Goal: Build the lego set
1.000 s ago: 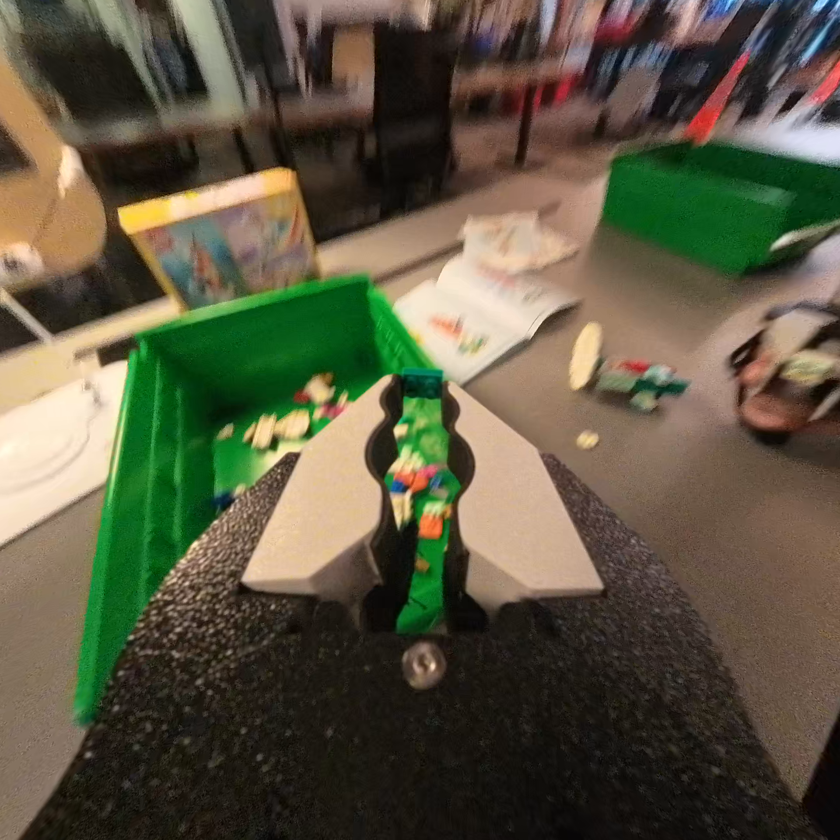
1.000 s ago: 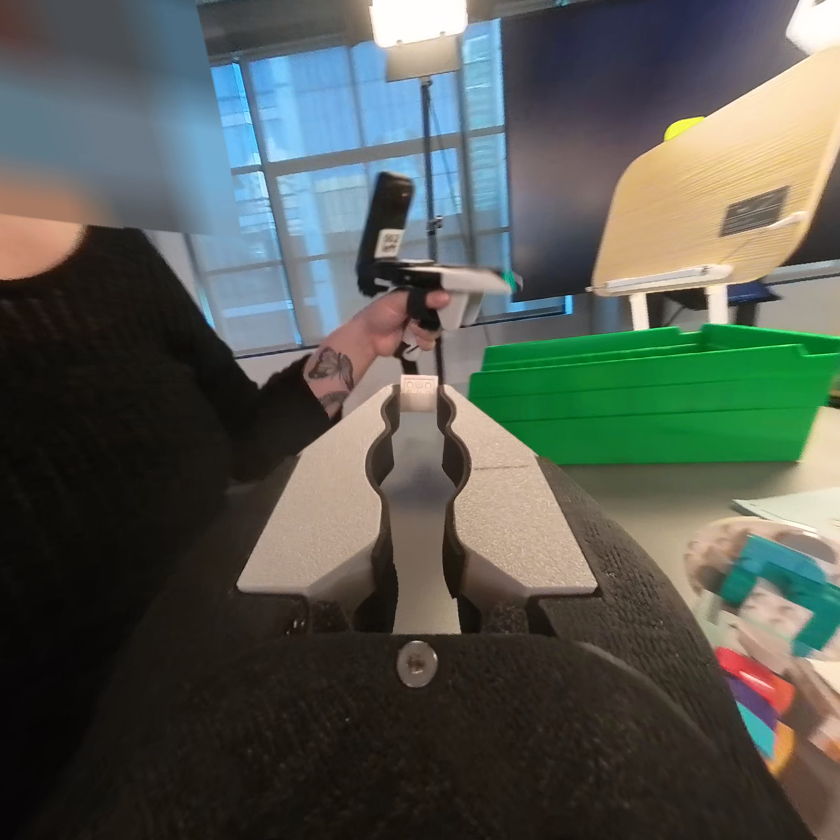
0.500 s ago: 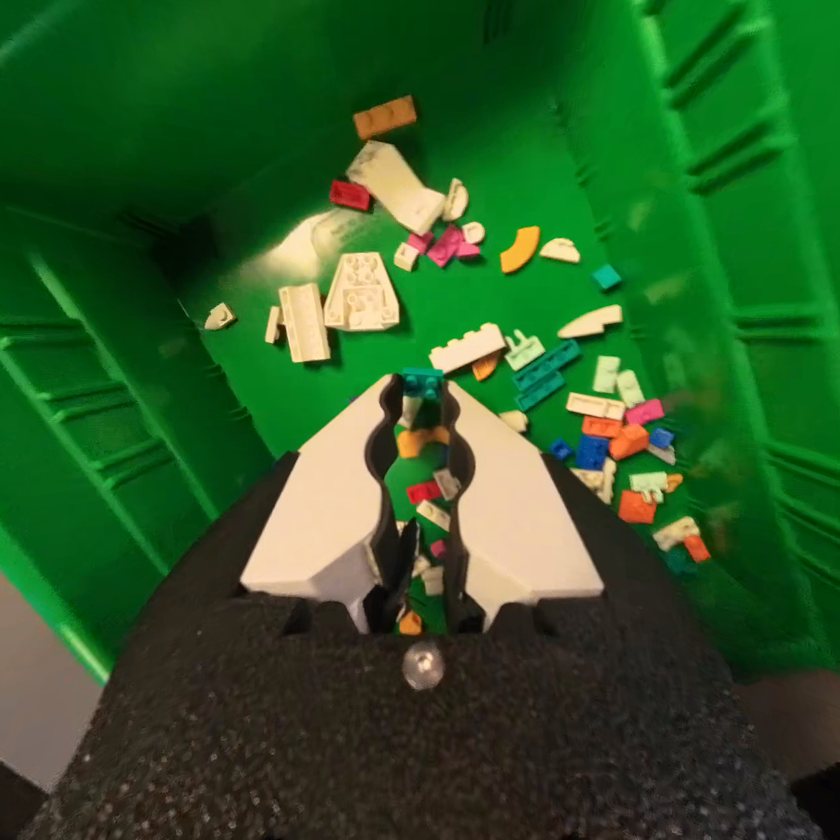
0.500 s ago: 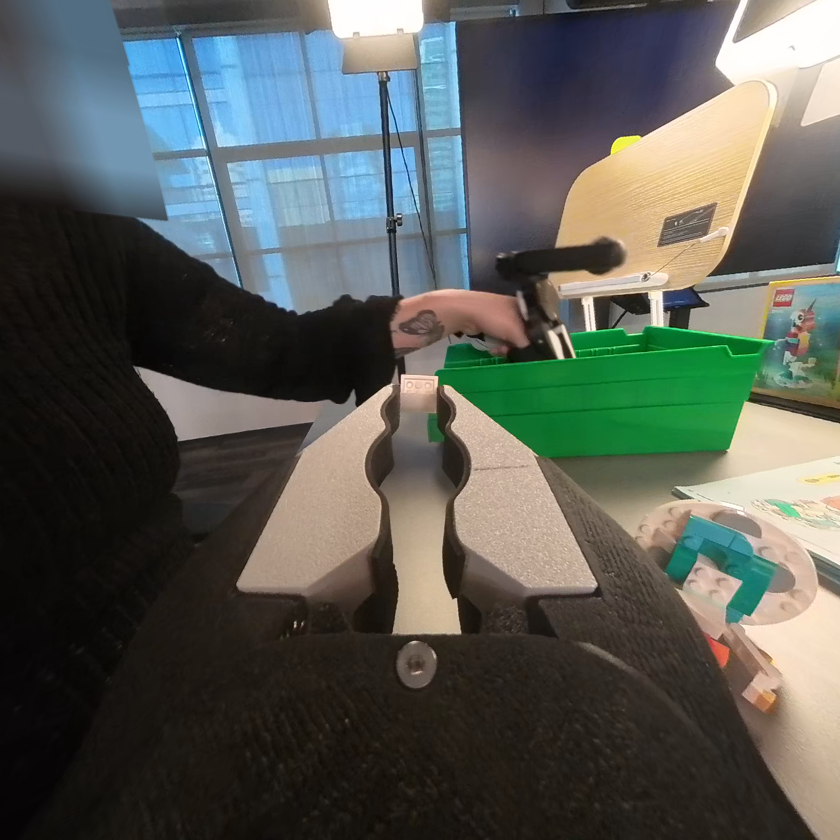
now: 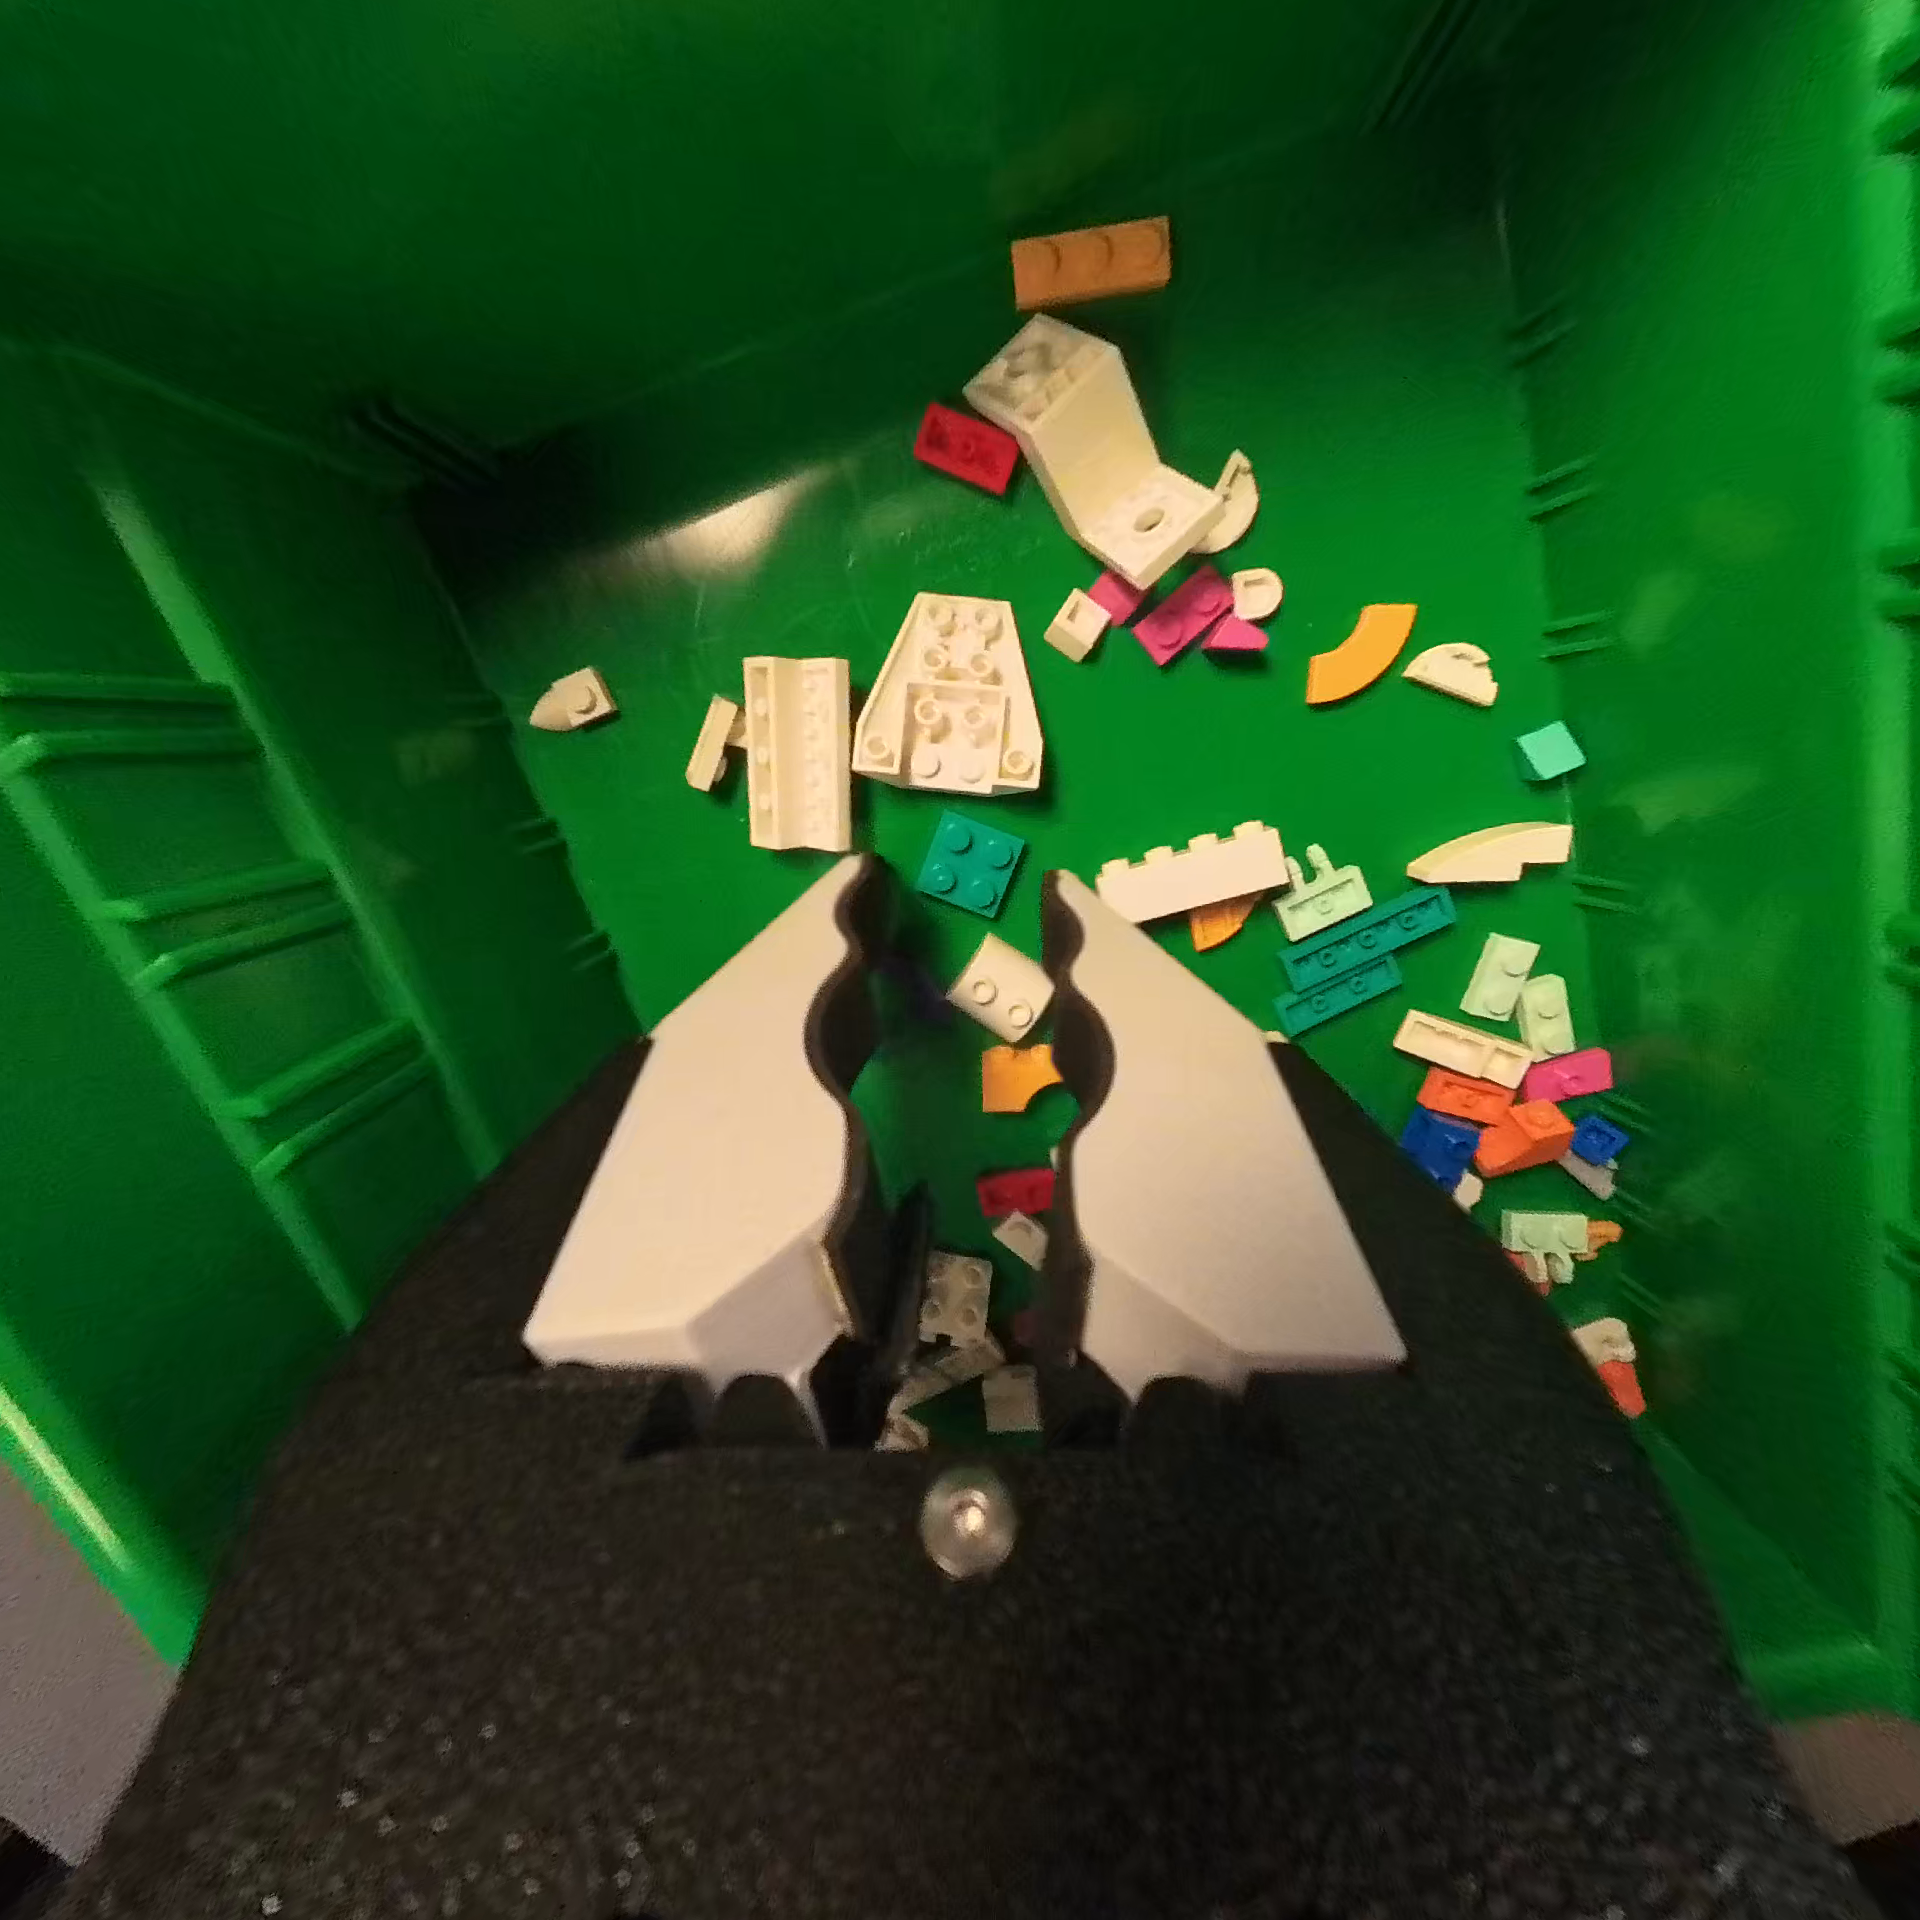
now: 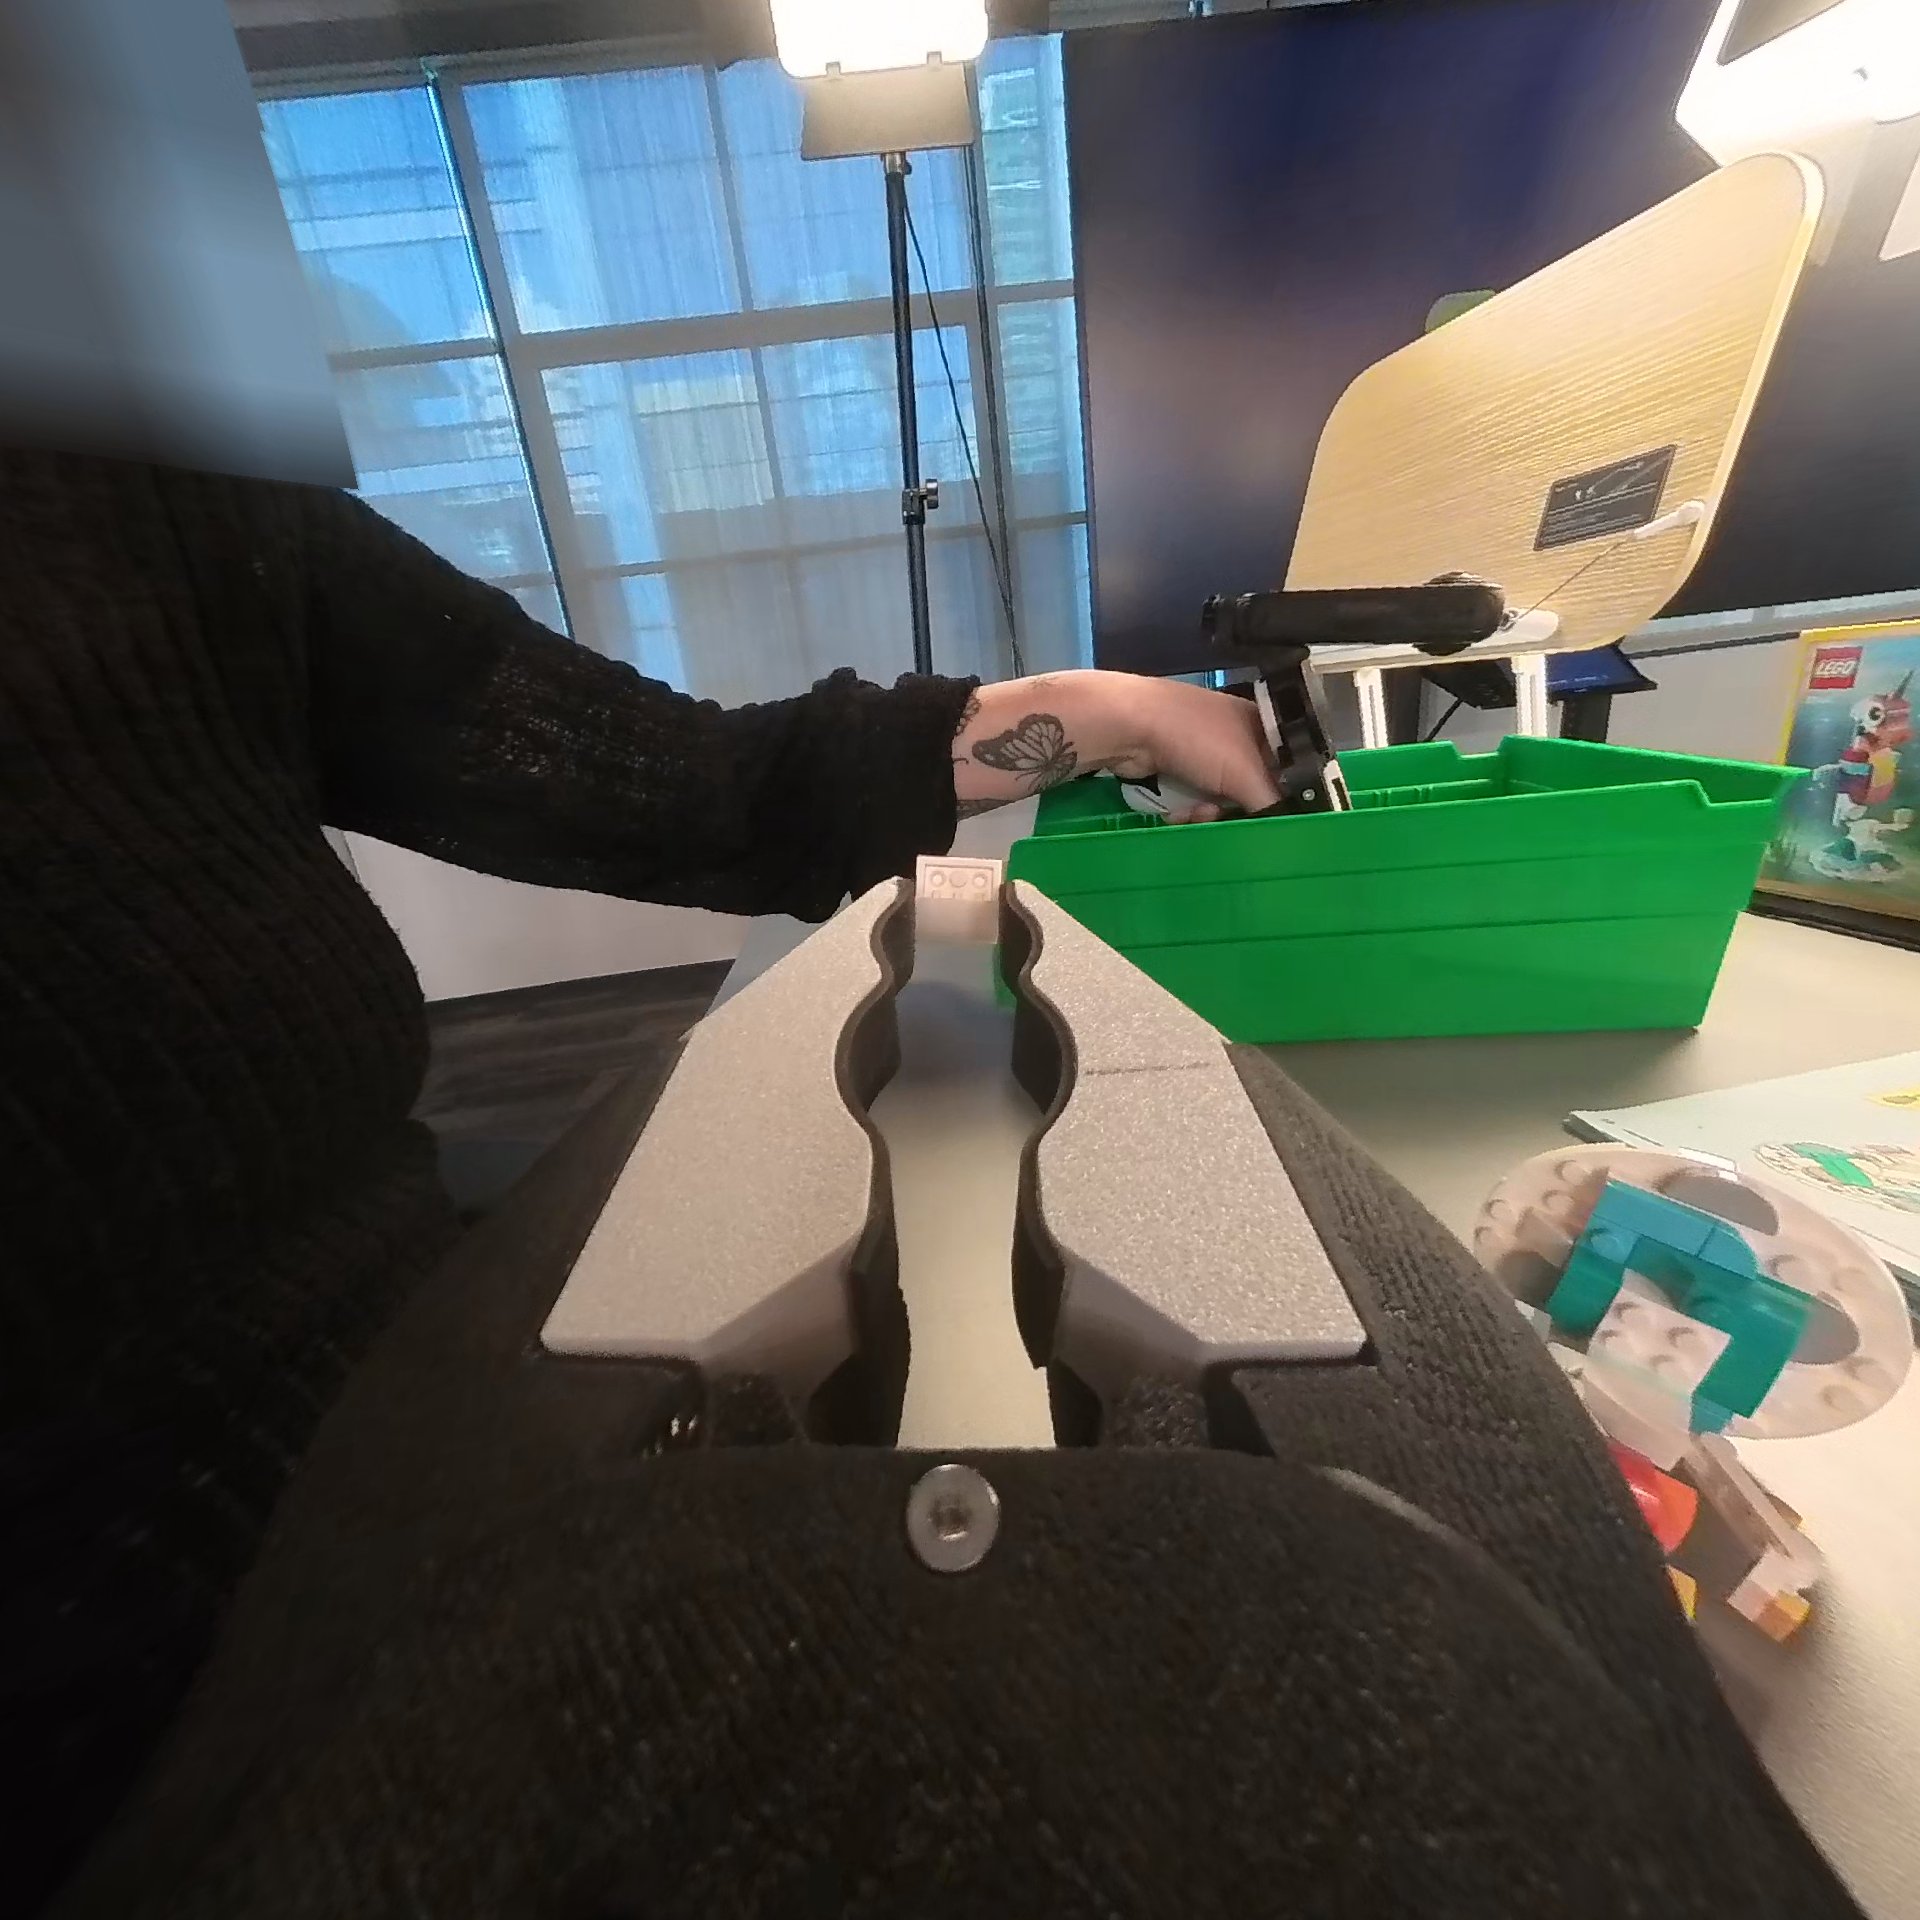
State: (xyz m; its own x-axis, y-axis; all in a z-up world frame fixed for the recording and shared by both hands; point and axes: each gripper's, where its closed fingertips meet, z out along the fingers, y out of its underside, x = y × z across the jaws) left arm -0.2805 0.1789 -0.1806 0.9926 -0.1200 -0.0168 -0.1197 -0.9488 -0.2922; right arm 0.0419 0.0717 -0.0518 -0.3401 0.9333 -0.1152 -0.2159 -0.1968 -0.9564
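My left gripper [image 5: 961, 883] is open inside the green bin [image 5: 312, 520], pointing down at its floor. A teal square plate [image 5: 969, 862] lies loose on the bin floor just beyond the fingertips, touching neither pad. A small white brick [image 5: 1003, 987] lies on the floor between the fingers. My right gripper [image 6: 958, 896] is shut on a small white plate [image 6: 956, 904] held upright at its tips, above the grey table. The left gripper [image 6: 1299, 748] also shows in the right wrist view, in a person's hand, dipped into the green bin [image 6: 1455, 914].
Several loose bricks, white, orange, pink, teal and blue, lie over the bin floor [image 5: 1143, 748]. On the table at the right stand a partly built model [image 6: 1704, 1340] and an open booklet [image 6: 1787, 1143]. A toy box [image 6: 1849, 769] stands behind the bin. Across from one pair of fingers to the other is roughly 35 centimetres.
My left gripper moved into the bin, then opened; the teal plate left its tips and now lies on the bin floor. My right gripper kept its hold on the white plate.
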